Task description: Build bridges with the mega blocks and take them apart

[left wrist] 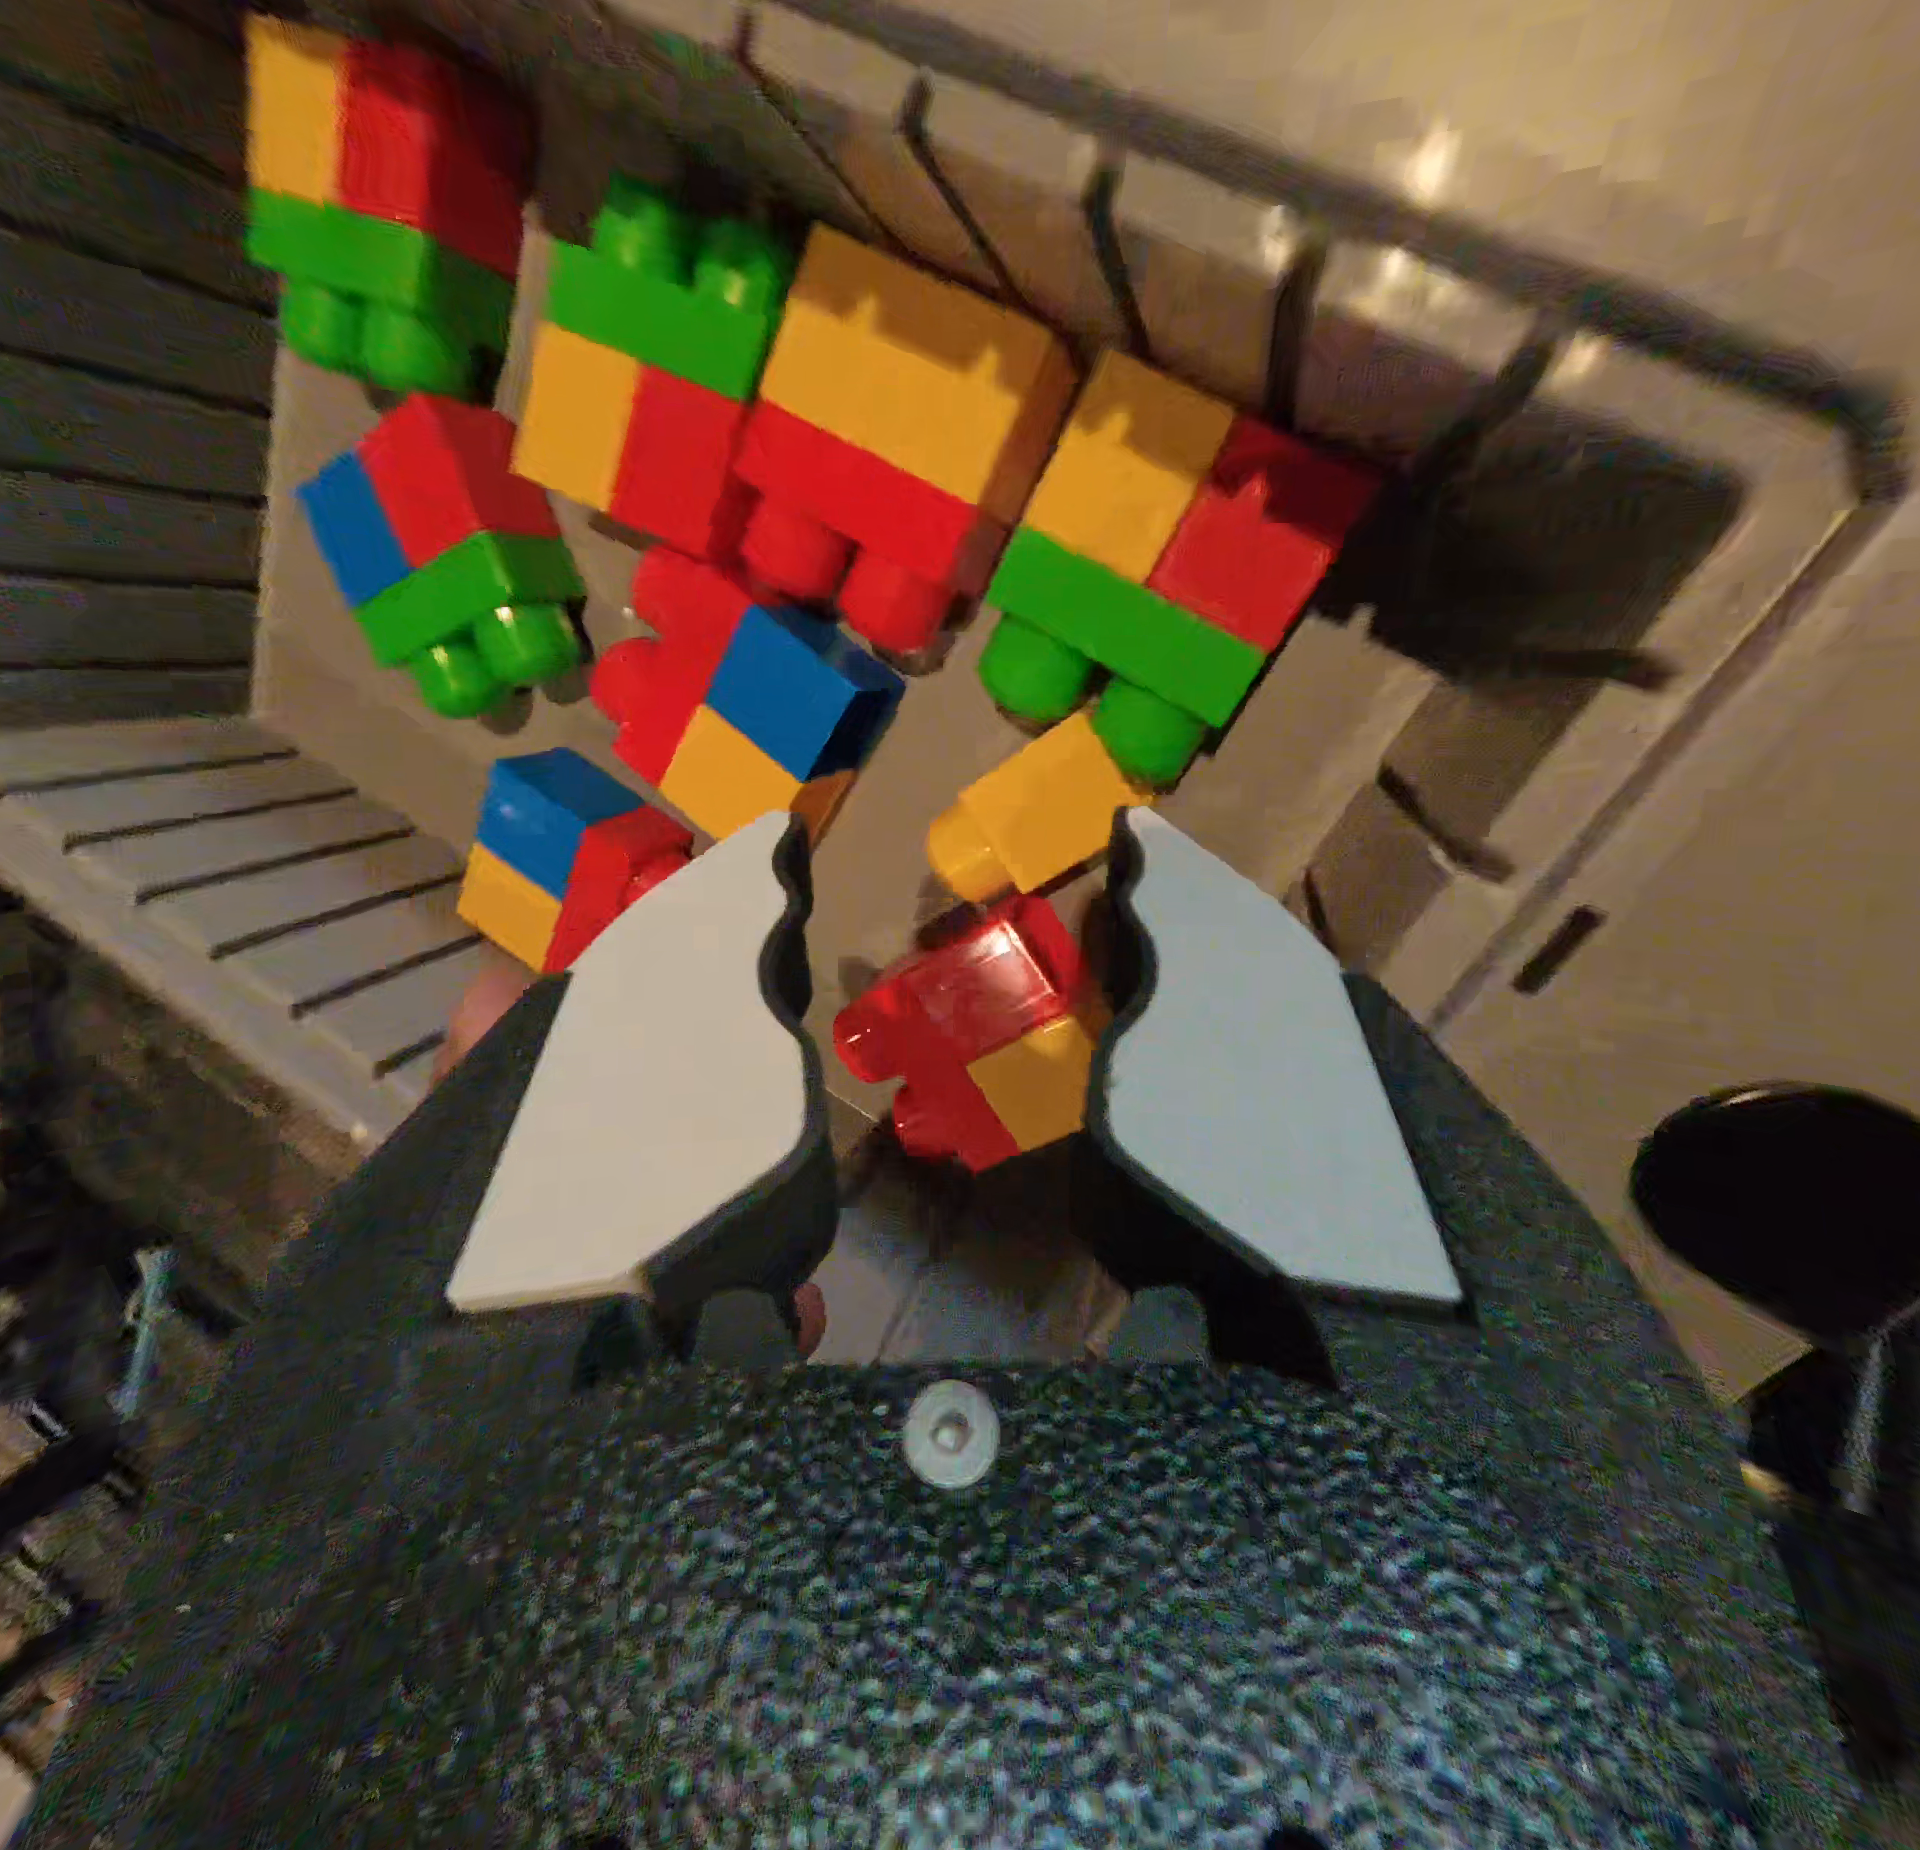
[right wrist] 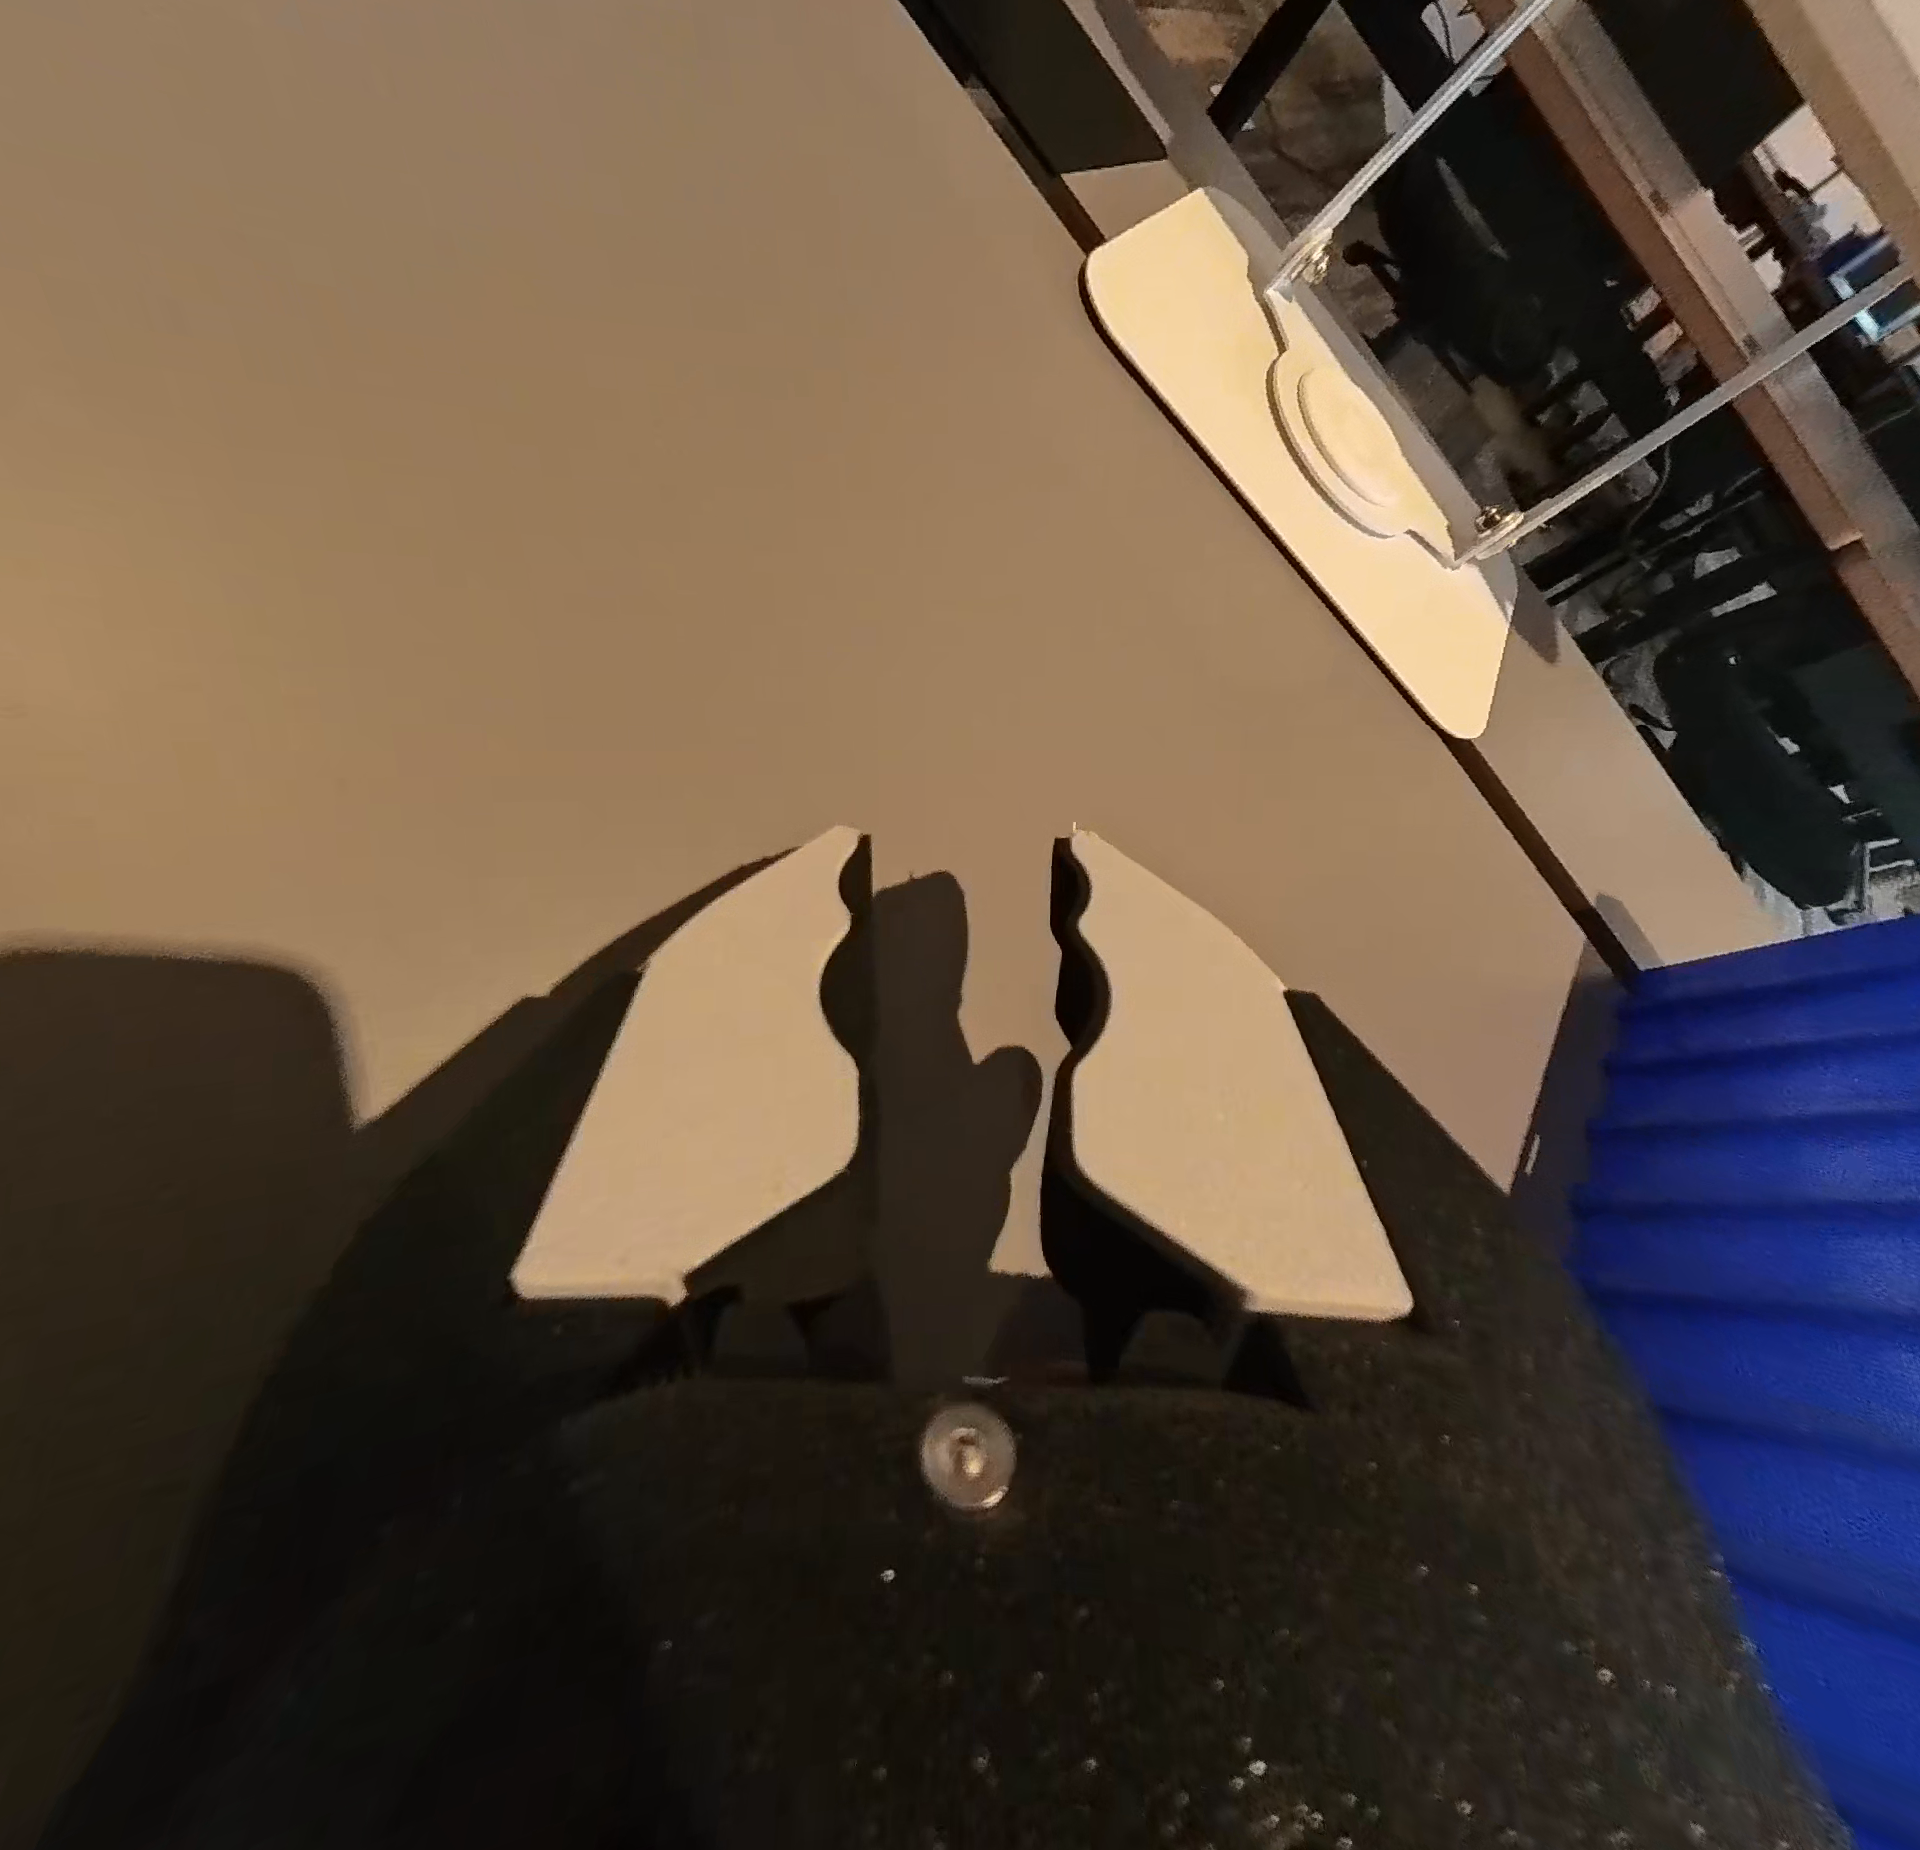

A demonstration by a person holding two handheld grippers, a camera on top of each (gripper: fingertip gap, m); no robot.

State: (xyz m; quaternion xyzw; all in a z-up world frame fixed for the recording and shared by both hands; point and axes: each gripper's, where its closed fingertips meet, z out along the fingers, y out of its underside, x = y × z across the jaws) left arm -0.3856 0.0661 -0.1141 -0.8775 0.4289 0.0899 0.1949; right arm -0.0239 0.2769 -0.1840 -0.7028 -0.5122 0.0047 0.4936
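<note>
Several small bridges of mega blocks lie jumbled in a pale slatted bin [left wrist: 260, 865] in the left wrist view. Among them are a yellow-red-green one [left wrist: 374, 200], a yellow-on-red one [left wrist: 894, 429] and a red-blue-yellow one [left wrist: 748, 699]. My left gripper [left wrist: 956, 844] is open just above the pile. A red-and-yellow piece [left wrist: 977, 1031] lies between its fingers, against the right one, and a single yellow block [left wrist: 1029, 813] sits at the tips. My right gripper [right wrist: 961, 844] is open and empty over the bare beige table [right wrist: 520, 450]. No blocks show in the right wrist view.
The bin's dark rim [left wrist: 1455, 242] runs across the far side. A black round object [left wrist: 1787, 1208] stands to the right of the left gripper. A white mounting plate [right wrist: 1299, 450] sits at the table's edge. A blue ribbed thing [right wrist: 1714, 1281] is close on the right gripper's right. The gap from one gripper's tips to the other's is roughly 45 centimetres.
</note>
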